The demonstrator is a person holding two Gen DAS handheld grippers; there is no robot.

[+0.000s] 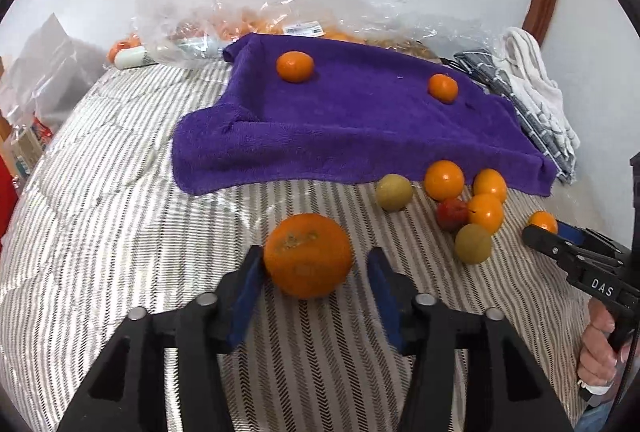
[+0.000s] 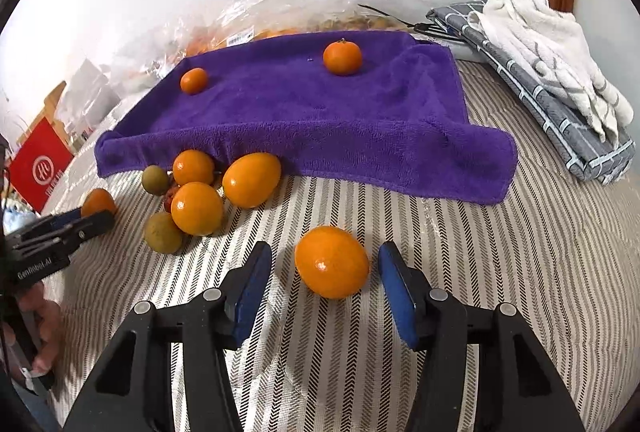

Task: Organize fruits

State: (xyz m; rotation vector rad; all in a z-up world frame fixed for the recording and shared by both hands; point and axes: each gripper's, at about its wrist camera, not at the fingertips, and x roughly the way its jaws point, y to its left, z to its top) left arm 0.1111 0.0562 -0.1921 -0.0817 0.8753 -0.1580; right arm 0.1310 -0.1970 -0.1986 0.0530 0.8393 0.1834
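A purple towel (image 1: 352, 119) lies on the striped bedcover with two small oranges (image 1: 295, 66) (image 1: 443, 88) on it; it also shows in the right wrist view (image 2: 320, 119). My left gripper (image 1: 316, 264) is open, its pads on either side of a large orange (image 1: 308, 260) on the cover; the left pad touches it. My right gripper (image 2: 326, 264) is open around a smooth orange (image 2: 332, 262), with gaps on both sides. A cluster of oranges, greenish fruits and a red one (image 1: 468, 209) lies at the towel's front edge, also in the right wrist view (image 2: 196, 199).
A clear plastic bag with more oranges (image 1: 304, 27) lies behind the towel against the white wall. Folded grey and white cloths (image 2: 552, 79) lie at the right. A red box (image 2: 40, 167) and plastic bags (image 1: 44, 79) stand at the left.
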